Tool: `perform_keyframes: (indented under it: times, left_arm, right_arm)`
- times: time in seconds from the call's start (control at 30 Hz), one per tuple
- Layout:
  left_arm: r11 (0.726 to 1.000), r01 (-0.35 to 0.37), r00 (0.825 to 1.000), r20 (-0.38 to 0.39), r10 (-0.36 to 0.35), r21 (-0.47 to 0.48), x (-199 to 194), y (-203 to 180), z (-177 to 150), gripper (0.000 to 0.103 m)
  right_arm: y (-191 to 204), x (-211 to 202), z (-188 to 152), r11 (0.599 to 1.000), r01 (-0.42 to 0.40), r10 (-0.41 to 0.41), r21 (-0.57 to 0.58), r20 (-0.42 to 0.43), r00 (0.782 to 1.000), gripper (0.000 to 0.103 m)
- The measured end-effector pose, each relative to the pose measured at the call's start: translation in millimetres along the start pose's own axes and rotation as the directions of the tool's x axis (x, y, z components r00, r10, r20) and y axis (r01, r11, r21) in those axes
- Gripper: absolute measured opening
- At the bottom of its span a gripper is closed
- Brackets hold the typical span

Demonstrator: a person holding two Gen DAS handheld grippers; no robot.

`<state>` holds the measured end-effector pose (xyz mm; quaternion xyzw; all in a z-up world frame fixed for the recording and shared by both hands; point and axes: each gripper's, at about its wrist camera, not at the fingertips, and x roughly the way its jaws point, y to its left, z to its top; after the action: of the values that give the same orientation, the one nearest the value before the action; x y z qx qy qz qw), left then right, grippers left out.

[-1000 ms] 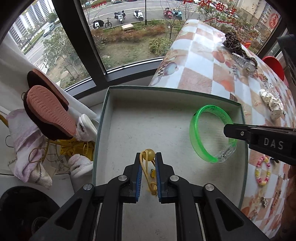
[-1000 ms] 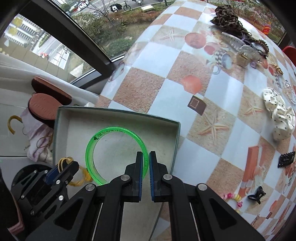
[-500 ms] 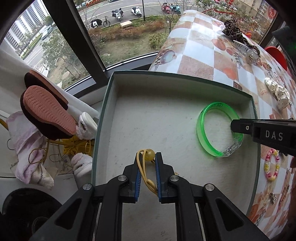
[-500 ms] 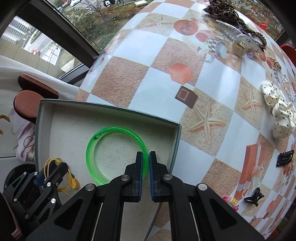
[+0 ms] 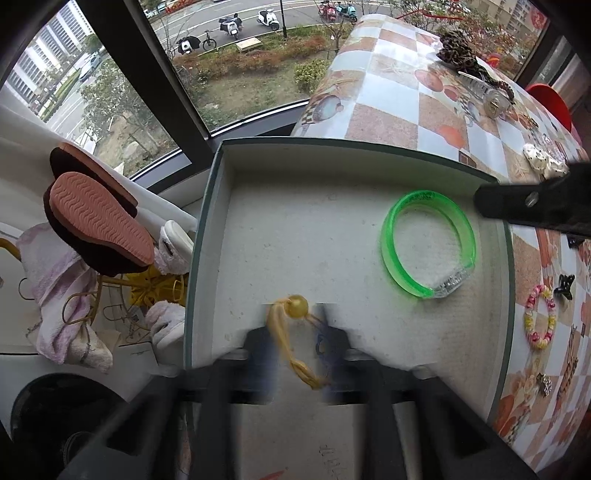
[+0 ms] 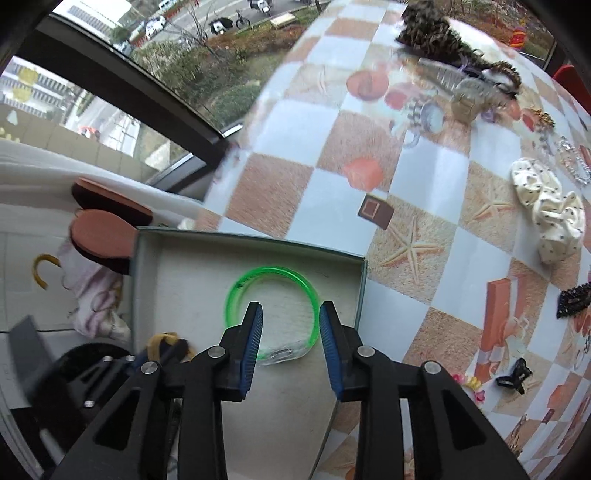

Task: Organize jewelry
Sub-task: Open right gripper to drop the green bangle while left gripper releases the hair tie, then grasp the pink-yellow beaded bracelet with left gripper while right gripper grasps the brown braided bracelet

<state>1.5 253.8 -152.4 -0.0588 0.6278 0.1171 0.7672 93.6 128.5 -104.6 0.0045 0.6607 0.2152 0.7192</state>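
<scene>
A green-edged box (image 5: pixel 207 236) with a pale floor sits at the table's corner. A green bangle (image 5: pixel 428 242) lies flat inside at its right; it also shows in the right wrist view (image 6: pixel 273 314). My right gripper (image 6: pixel 291 314) is open just above the bangle and holds nothing. My left gripper (image 5: pixel 295 314) is blurred, its jaws spread, with a yellow bead cord (image 5: pixel 295 332) lying loose between them on the box floor. The cord also shows in the right wrist view (image 6: pixel 162 341).
The checkered table (image 6: pixel 424 184) carries a white scrunchie (image 6: pixel 546 210), black clips (image 6: pixel 513 378), a leopard scrunchie (image 6: pixel 428 26), watches, chains, and a bead bracelet (image 5: pixel 539 321). Left of the box are slippers (image 5: pixel 99 218), a cloth and a window.
Both grippers have opened. The right one let go of the green bangle, which now lies flat in the box. The left one released the yellow cord onto the box floor.
</scene>
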Motion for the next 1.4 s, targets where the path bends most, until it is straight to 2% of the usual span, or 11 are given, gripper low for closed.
perform_keyframes:
  times: [0.03,0.23,0.37,0.5,0.53,0.57,0.6,0.87,1.0,1.2,1.4]
  left_arm:
    - [0.999,-0.032,0.999,0.004,0.032,-0.010,-2.3,-0.3,0.3,0.103]
    - [0.998,-0.060,0.998,0.014,0.060,0.004,-12.2,-6.8,1.1,0.103]
    - [0.997,-0.068,0.997,0.030,0.067,0.031,-24.4,-14.1,-2.0,0.103]
    - [0.996,-0.070,0.997,0.037,0.068,0.059,-35.8,-23.6,-5.5,0.103]
    - [0.996,-0.069,0.997,0.037,0.067,0.063,-37.6,-25.4,-6.0,0.103]
    - [0.995,-0.068,0.997,0.037,0.066,0.067,-40.1,-28.1,-6.4,0.103]
    - [0.995,-0.067,0.997,0.037,0.064,0.072,-43.4,-31.4,-7.1,0.103]
    - [0.988,-0.060,0.997,0.061,0.052,0.143,-62.1,-67.0,-12.4,0.103]
    - [0.982,-0.016,0.999,0.046,0.008,0.189,-69.6,-91.6,-14.2,0.103]
    - [0.958,0.062,0.998,0.012,-0.068,0.281,-76.1,-137.9,-19.4,0.103]
    - [0.931,0.087,0.996,-0.013,-0.088,0.355,-71.7,-182.6,-24.9,0.103]
  right_arm:
    - [-1.2,-4.8,-0.1,1.000,-0.003,0.003,0.005,0.010,1.000,0.042]
    - [-20.7,-27.9,-13.1,0.999,-0.007,0.006,0.040,0.036,0.999,0.044]
    - [-45.6,-42.8,-30.1,0.996,-0.003,-0.001,0.090,0.041,0.999,0.059]
    - [-72.3,-56.3,-47.6,0.989,0.010,-0.015,0.150,0.036,0.999,0.063]
    - [-79.6,-60.9,-51.6,0.987,0.013,-0.019,0.162,0.036,0.999,0.066]
    - [-88.4,-65.0,-57.7,0.984,0.017,-0.024,0.178,0.036,0.999,0.079]
    - [-98.1,-69.7,-65.1,0.980,0.021,-0.029,0.198,0.041,0.999,0.084]
    - [-167.6,-96.0,-120.8,0.937,0.074,-0.089,0.341,0.026,0.996,0.084]
    - [-201.2,-106.7,-148.4,0.907,0.100,-0.115,0.409,0.012,0.993,0.084]
    - [-240.3,-114.7,-184.4,0.865,0.142,-0.153,0.481,-0.016,0.988,0.084]
    - [-268.6,-112.8,-213.3,0.831,0.173,-0.171,0.528,-0.053,0.984,0.084]
